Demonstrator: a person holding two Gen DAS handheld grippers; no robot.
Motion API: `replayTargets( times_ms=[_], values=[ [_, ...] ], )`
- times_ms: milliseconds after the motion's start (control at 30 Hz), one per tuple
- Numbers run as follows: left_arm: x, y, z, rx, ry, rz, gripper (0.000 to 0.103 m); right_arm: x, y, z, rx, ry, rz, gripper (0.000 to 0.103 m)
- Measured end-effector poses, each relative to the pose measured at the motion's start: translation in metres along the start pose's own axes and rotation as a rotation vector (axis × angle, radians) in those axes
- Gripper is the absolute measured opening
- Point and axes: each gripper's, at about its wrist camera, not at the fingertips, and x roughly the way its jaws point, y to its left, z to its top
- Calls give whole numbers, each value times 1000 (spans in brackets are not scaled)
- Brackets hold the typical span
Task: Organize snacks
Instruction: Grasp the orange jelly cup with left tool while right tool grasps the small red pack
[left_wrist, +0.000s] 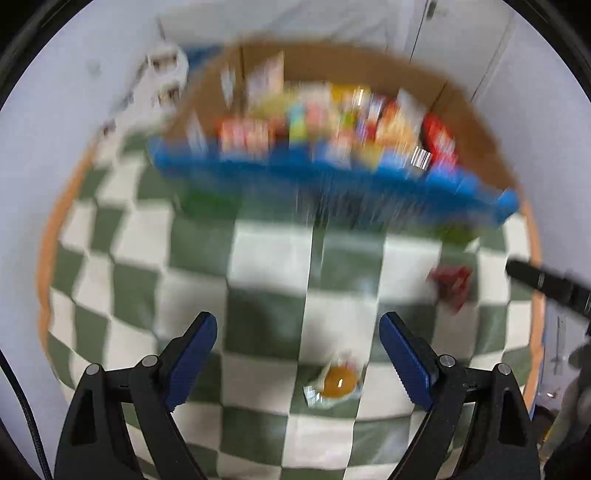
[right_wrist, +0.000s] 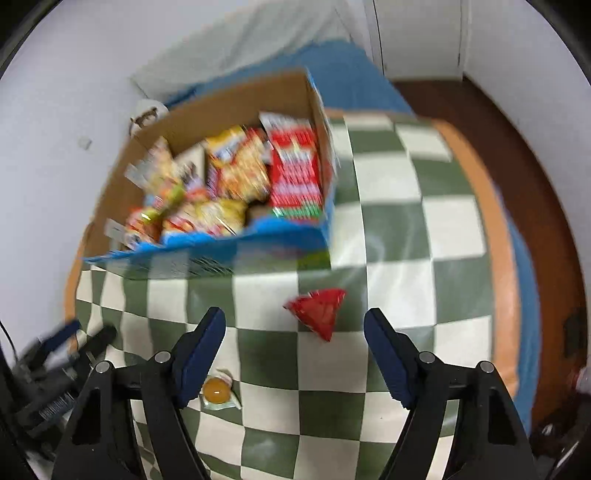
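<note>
Gaping wide and empty, both jaws — left gripper (left_wrist: 297, 334) over yellow candy (left_wrist: 338, 382), right gripper (right_wrist: 294, 328) by red packet (right_wrist: 318, 310).

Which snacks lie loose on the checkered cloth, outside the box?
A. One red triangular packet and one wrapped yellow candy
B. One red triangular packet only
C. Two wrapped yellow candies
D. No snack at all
A: the red triangular packet and the wrapped yellow candy both lie on the checkered cloth, in front of the box.
</note>
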Motion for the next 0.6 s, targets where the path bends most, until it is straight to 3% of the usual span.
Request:
replayTargets(
  times_ms=[133,267,333,433,600],
  values=[
    [49,9,-25,-71,163,-51,90,61,-21,1,68,101,59,80],
    [73,16,-44,-142,251,-90,90,107,-30,3,133,161,102,79],
    [77,15,-49,-150,264,-103,90,126,-31,2,146,179,108,60],
    [81,11,-54,-151,284,-130,90,137,-30,0,133,177,77,51],
    [94,-4,-61,-143,341,-198,90,123,-27,-22,55,183,58,50]
  ],
)
